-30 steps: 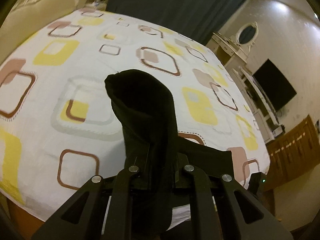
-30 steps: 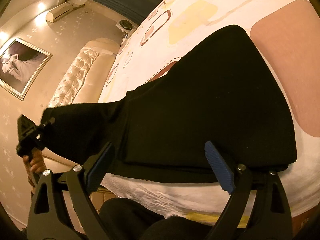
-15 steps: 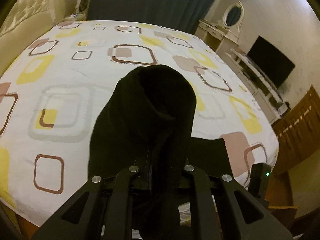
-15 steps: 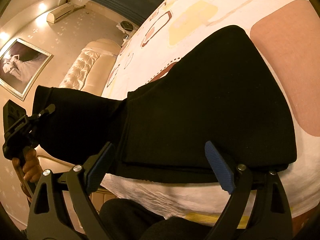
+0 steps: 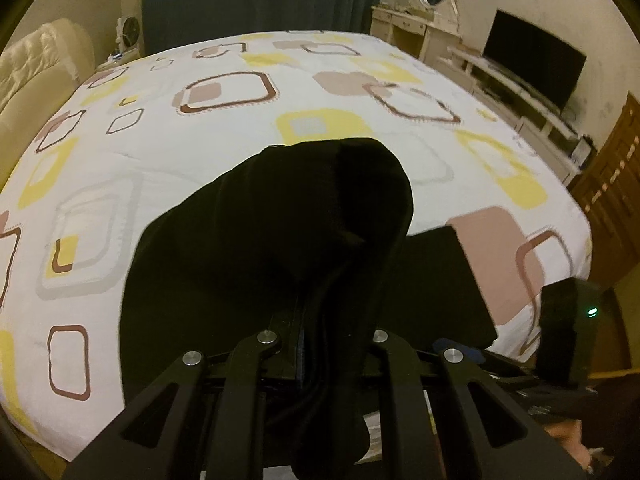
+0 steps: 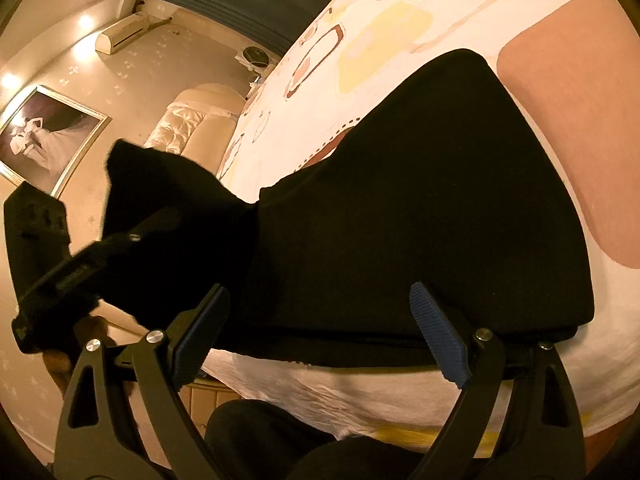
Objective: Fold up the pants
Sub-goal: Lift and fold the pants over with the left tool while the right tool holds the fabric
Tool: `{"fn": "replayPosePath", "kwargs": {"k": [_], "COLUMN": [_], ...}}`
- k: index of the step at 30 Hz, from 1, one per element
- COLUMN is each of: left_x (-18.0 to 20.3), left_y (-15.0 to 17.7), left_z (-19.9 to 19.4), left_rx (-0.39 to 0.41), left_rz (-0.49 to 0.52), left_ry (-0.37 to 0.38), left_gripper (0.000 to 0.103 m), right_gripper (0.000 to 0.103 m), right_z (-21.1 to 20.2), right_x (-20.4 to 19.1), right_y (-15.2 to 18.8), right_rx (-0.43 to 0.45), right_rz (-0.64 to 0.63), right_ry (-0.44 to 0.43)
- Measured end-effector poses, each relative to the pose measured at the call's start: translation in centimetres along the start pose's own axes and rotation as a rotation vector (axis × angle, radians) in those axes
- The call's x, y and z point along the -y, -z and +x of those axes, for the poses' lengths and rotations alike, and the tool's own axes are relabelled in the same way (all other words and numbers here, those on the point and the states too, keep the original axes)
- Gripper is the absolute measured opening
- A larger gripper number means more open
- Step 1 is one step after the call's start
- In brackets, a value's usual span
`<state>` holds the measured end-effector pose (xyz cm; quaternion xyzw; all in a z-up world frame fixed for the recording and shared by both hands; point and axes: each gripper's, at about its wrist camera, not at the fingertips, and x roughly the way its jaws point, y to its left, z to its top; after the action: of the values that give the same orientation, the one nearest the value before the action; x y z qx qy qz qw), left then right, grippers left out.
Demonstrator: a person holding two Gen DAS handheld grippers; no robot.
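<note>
Two claws: left claw [image 5: 328, 344] clamped on one black pants [image 6: 420, 200], right claw [image 6: 320, 332] spread apart above them.

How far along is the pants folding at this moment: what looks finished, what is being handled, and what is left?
Done: part of the black pants already lies flat and layered at the near edge of the bed. In hand: the left tongs are clamped on one end of the pants, lifted above the bed. The right tongs are open and hold nothing, hovering by the flat part. Left: laying the lifted end onto the flat part and letting go.
</note>
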<state>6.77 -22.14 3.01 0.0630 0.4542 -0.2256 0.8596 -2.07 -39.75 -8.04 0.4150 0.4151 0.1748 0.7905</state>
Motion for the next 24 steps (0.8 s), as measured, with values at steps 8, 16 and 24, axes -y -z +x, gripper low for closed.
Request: {"fn": "replayPosePath", "kwargs": {"k": [8, 16, 24], "left_x": [2.1, 3.0, 3.9], "left_y": [1.0, 2.4, 2.9], "left_z": [3.7, 5.6, 6.6], "left_rx": [-0.05, -0.077, -0.077], "left_rz": [0.046, 0.087, 0.112], "left_ry": [-0.036, -0.082, -0.123], "left_gripper": [0.013, 0.013, 0.013], "right_gripper": [0.092, 0.092, 0.092], "right_z": [-0.4, -1.3, -2.6], "right_x": [0.5, 2.1, 1.2], "right_y": [-0.1, -0.5, -1.3], "right_rx": [0.002, 0.042, 0.063], "right_rz": [0.018, 0.164, 0.124], "right_ry": [-0.041, -0.147, -0.08]}}
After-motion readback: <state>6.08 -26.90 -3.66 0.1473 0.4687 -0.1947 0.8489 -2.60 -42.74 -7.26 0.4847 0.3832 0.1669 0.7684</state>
